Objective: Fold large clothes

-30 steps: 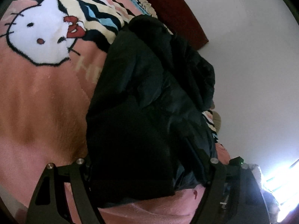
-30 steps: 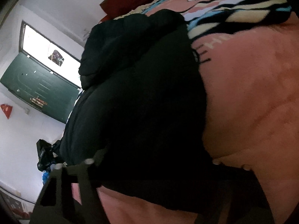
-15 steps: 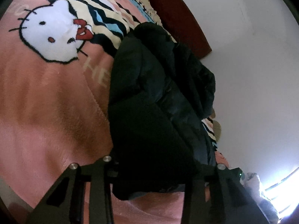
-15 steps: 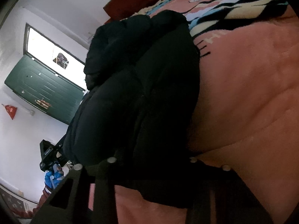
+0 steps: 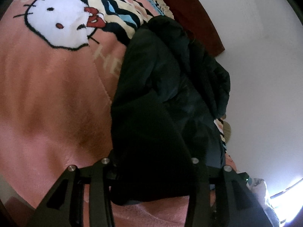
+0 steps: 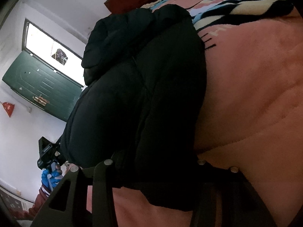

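A bulky black padded jacket (image 5: 161, 94) lies bunched lengthwise on a pink cartoon-cat blanket (image 5: 47, 94). My left gripper (image 5: 149, 162) has the jacket's near edge filling the gap between its fingers; the jaws are opening slightly while still pressing the cloth. In the right wrist view the same jacket (image 6: 142, 85) bulges up from the blanket (image 6: 255, 94). The right gripper (image 6: 153, 162) also grips a thick fold of the near edge, its jaws easing open a little around it. The left gripper (image 6: 46, 153) shows at the jacket's far side, held by a blue-gloved hand (image 6: 50, 176).
A dark red headboard (image 5: 193, 15) stands at the far end of the bed against a white wall. Beyond the bed's side are a green door (image 6: 41, 81) and a bright window (image 6: 43, 41). Pink blanket spreads wide beside the jacket.
Both grippers' jaws came in from wide apart and clamped the jacket's near edge. The jacket has bunched narrower and bulges higher between them.
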Action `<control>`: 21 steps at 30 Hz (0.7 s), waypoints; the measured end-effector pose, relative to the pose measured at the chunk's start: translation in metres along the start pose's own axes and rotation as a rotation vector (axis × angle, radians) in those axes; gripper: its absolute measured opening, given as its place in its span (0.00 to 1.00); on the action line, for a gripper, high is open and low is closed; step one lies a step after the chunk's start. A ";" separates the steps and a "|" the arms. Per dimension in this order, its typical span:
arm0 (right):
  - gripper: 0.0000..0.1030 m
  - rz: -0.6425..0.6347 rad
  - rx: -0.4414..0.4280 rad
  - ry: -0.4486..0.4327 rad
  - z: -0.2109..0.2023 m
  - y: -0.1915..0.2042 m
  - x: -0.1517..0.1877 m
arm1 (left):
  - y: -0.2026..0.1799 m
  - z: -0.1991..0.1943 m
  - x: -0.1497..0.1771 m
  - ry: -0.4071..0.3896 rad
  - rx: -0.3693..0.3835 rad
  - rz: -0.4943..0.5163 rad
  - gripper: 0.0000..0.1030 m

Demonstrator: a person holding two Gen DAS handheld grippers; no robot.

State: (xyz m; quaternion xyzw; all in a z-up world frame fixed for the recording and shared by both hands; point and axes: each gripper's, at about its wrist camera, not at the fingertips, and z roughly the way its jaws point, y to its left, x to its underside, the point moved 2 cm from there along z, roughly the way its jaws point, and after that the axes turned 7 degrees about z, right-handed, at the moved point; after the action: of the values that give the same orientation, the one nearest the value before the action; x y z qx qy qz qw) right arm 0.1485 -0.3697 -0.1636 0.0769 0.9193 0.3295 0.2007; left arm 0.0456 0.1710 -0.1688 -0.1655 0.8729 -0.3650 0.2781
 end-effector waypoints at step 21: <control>0.18 -0.040 -0.119 -0.162 -0.036 0.032 -0.030 | -0.078 -0.029 -0.045 -0.134 0.010 0.196 0.14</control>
State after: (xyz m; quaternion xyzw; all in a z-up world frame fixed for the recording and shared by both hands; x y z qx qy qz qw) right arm 0.1611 -0.3738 -0.1084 0.0728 0.8802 0.3721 0.2854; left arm 0.0697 0.1558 -0.0784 -0.1019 0.8624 -0.3287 0.3712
